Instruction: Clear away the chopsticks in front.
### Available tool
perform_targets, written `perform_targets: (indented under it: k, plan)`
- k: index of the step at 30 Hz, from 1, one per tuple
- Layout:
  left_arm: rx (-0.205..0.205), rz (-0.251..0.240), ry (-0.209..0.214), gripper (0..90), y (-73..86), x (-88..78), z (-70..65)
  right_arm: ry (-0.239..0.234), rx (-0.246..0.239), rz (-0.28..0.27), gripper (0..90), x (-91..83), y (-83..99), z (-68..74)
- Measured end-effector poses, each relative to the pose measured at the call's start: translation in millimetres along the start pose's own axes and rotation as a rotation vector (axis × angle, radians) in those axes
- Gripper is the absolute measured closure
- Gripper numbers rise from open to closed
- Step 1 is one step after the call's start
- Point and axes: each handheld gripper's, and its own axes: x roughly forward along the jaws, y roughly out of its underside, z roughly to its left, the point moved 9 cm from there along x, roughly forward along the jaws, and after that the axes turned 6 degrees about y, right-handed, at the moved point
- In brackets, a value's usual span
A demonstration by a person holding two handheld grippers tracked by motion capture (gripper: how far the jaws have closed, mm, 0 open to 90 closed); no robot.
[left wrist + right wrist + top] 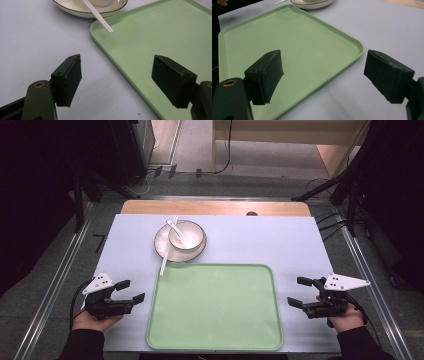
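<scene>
While both claws rest spread and empty on the worktop, the likely step is bringing the tableware onto the green tray, which lies bare between them. The left claw sits just off the tray's left edge, the right claw just off its right edge, each pointing inward. Beyond the tray's far left corner stands the plate, and on it the bowl with a white spoon leaning inside. A pair of white chopsticks lies across the plate, its near tip overhanging the tray's corner.

To do this well, I judge the plate should be lifted level by its rim so that the bowl and spoon do not slide, and the chopsticks are best dealt with first, since they could roll off.

In the left claw view the plate is cut off at the top and the chopsticks show in part. In the right claw view just a sliver of plate appears. Whether the bowl holds anything is hard to tell.
</scene>
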Motion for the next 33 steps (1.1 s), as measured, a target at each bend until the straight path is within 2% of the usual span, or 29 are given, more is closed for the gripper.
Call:
perform_targets:
  k: [4, 8, 12, 14, 19, 22, 23, 27, 29, 33]
  plan:
    - [-0.028, -0.013, 0.000, 25.6, -0.4, -2.4, 2.7, 0.009, 0.007, -0.003, 16.3, -0.7, -0.9, -0.3]
    - [-0.029, -0.019, -0.001, 25.6, -1.5, -3.0, 1.8, 0.032, 0.012, 0.005, 16.2, -3.4, -2.8, 0.6]
    - [-0.018, -0.029, 0.009, 25.3, -3.5, -2.4, 1.5, 0.016, 0.033, -0.007, 15.4, -5.5, -3.9, 3.8]
    - [-0.042, -0.039, 0.013, 25.3, -5.5, -2.4, 4.9, 0.024, 0.043, 0.001, 15.4, -4.5, -1.5, 6.3]
    - [-0.064, -0.031, 0.024, 26.4, -8.5, -3.3, 4.7, 0.038, 0.053, -0.010, 15.4, -4.1, -4.8, 8.5]
    - [-0.073, -0.020, 0.028, 26.3, -11.7, -4.0, 3.0, 0.043, 0.068, 0.007, 15.5, -3.3, -5.6, 7.1]
    - [-0.087, -0.004, 0.019, 26.3, -14.6, -5.5, 1.9, 0.046, 0.068, 0.016, 15.6, -3.1, -5.7, 6.5]
    - [-0.100, -0.015, 0.043, 28.2, -31.8, -12.1, -0.9, 0.054, 0.060, 0.011, 15.5, -4.4, -14.0, 4.1]
    - [-0.088, -0.010, 0.037, 29.1, -37.7, -12.3, 2.1, 0.050, 0.060, 0.020, 15.5, -2.8, -15.1, 3.2]
    - [-0.103, -0.005, 0.035, 32.8, -49.5, -9.6, 11.0, 0.055, 0.047, 0.017, 15.6, 2.0, -13.7, 1.0]
